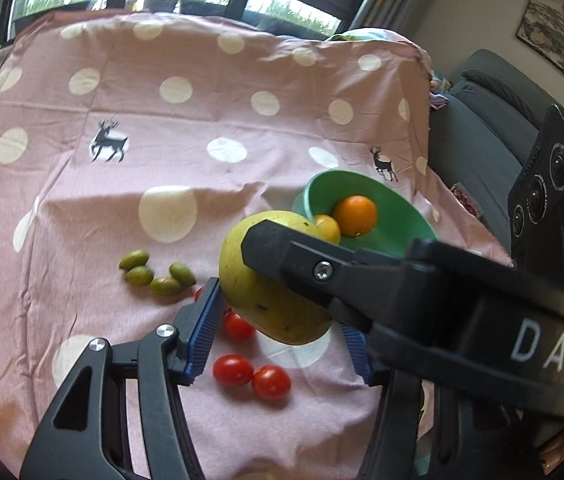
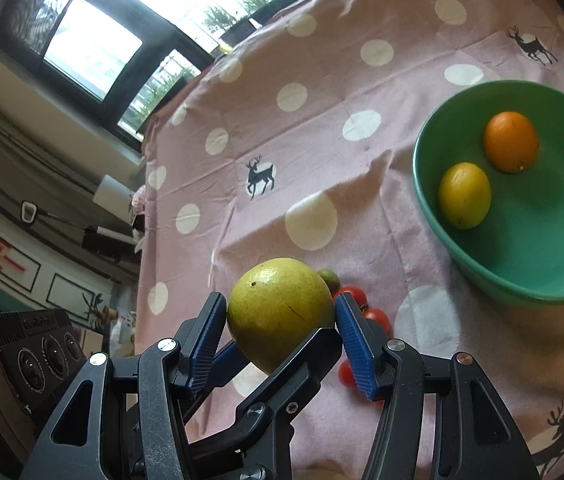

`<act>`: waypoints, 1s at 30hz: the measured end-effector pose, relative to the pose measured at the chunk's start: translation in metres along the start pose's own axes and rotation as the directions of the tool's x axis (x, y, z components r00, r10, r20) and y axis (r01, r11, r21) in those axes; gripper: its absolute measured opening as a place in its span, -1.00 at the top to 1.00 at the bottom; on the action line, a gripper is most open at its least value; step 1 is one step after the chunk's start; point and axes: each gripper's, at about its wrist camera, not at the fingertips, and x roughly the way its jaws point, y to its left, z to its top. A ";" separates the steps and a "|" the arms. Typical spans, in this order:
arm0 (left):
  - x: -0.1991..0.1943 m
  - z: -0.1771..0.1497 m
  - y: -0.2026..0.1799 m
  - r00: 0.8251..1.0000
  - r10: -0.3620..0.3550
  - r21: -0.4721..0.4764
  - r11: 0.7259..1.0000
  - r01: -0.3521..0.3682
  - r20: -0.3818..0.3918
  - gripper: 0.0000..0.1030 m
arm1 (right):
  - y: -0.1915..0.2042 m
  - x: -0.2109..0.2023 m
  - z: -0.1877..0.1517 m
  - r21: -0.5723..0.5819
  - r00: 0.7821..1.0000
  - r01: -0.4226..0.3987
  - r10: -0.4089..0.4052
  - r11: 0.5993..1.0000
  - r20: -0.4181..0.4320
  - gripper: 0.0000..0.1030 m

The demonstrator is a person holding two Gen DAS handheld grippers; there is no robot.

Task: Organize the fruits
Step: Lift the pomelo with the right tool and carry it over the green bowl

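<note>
Fingers (image 2: 210, 328) of both grippers pinch the big yellow-green fruit (image 2: 280, 314) from 4 sides, up off the pink worktop (image 2: 321, 152), near the green bowl (image 2: 521, 288). Keep both grips even & go slow to the bowl, w/o bumping the lemon (image 2: 463, 195). Fruit's nearly round; its dimpled end (image 2: 255, 283) points up & away, so no clear long axis.

Pink tablecloth (image 1: 202, 60) (white dots, black deer); green bowl (image 2: 541, 248); yellow-green pomelo (image 2: 278, 312).
</note>
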 end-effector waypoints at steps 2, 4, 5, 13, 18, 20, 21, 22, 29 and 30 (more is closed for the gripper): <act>0.003 0.003 -0.012 1.000 -0.011 0.020 1.000 0.011 0.014 -0.10 | -0.005 -0.010 0.003 0.007 1.000 -0.003 0.003 1.000 0.030 -0.16; 0.008 0.006 -0.022 1.000 -0.028 0.042 0.999 0.028 0.011 -0.10 | -0.013 -0.020 0.006 0.026 0.998 -0.006 0.004 1.000 0.058 -0.16; 0.012 0.008 -0.028 0.999 -0.037 0.053 0.998 0.037 0.005 -0.10 | -0.018 -0.025 0.008 0.038 0.997 -0.004 0.001 0.999 0.072 -0.16; 0.048 0.015 -0.069 0.995 -0.081 0.166 0.982 0.091 -0.061 -0.10 | -0.062 -0.053 0.019 0.156 0.986 0.013 -0.039 0.988 0.164 -0.16; 0.079 0.014 -0.086 0.987 -0.102 0.183 0.975 0.124 -0.126 -0.10 | -0.094 -0.058 0.022 0.239 0.980 0.051 -0.094 0.970 0.173 -0.16; 0.086 0.014 -0.090 0.984 -0.113 0.195 0.971 0.139 -0.139 -0.10 | -0.104 -0.058 0.024 0.262 0.980 0.057 -0.104 0.963 0.170 -0.16; 0.089 0.015 -0.091 0.983 -0.120 0.197 0.969 0.147 -0.142 -0.10 | -0.107 -0.058 0.023 0.267 0.979 0.064 -0.112 0.961 0.169 -0.16; 0.091 0.016 -0.093 0.982 -0.126 0.198 0.968 0.153 -0.143 -0.10 | -0.109 -0.058 0.025 0.272 0.978 0.072 -0.121 0.960 0.168 -0.16; 0.107 0.018 -0.093 0.976 -0.131 0.192 0.968 0.164 -0.171 -0.10 | -0.115 -0.054 0.029 0.287 0.971 0.125 -0.176 0.950 0.159 -0.16; 0.108 0.017 -0.093 0.976 -0.128 0.192 0.968 0.161 -0.174 -0.10 | -0.116 -0.053 0.030 0.289 0.971 0.133 -0.183 0.948 0.154 -0.16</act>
